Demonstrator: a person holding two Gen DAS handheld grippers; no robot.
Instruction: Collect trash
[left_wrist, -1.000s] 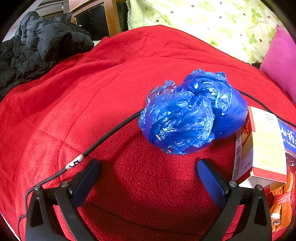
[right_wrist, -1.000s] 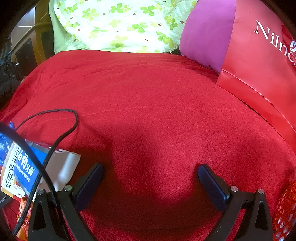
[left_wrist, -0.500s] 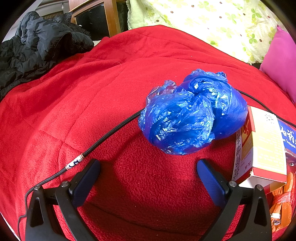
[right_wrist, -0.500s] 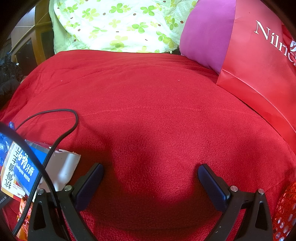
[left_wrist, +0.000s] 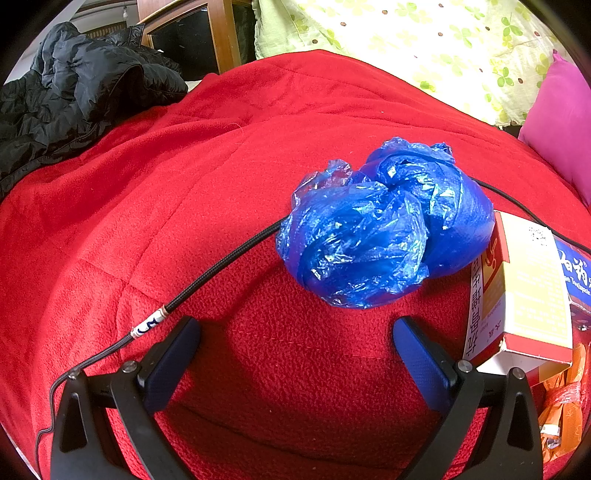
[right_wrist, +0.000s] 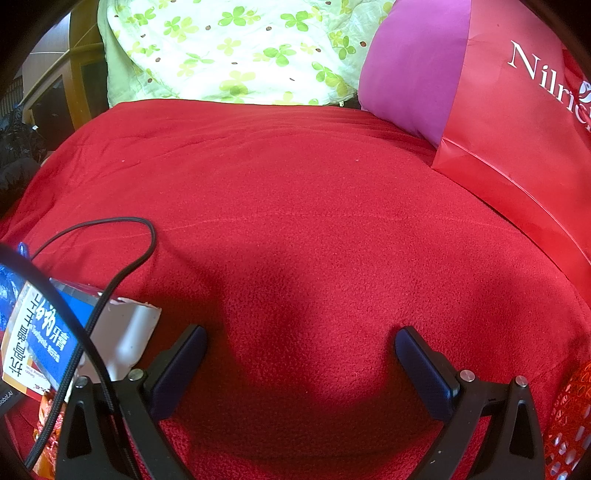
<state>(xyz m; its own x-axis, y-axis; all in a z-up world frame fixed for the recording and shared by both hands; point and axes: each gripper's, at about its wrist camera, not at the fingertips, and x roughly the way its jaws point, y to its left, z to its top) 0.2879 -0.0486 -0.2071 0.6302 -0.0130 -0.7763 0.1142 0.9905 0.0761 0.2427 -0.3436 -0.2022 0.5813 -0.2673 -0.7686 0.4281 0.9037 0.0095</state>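
A crumpled blue plastic bag (left_wrist: 380, 225) lies on the red blanket (left_wrist: 184, 206), just ahead of my left gripper (left_wrist: 295, 332), which is open and empty. To its right sit a red and yellow carton (left_wrist: 517, 295), a blue toothpaste box (left_wrist: 576, 273) and an orange wrapper (left_wrist: 561, 406). In the right wrist view the toothpaste box (right_wrist: 44, 332) and its grey open end lie at the left, beside my right gripper (right_wrist: 299, 343), open over bare red blanket (right_wrist: 314, 221).
A black cable (left_wrist: 207, 277) runs across the blanket past the bag, and loops in the right view as cable (right_wrist: 122, 258). A black jacket (left_wrist: 74, 96) lies far left. A red paper bag (right_wrist: 524, 140), pink pillow (right_wrist: 410, 70) and floral quilt (right_wrist: 240, 51) stand behind. A red mesh basket (right_wrist: 569, 417) shows at lower right.
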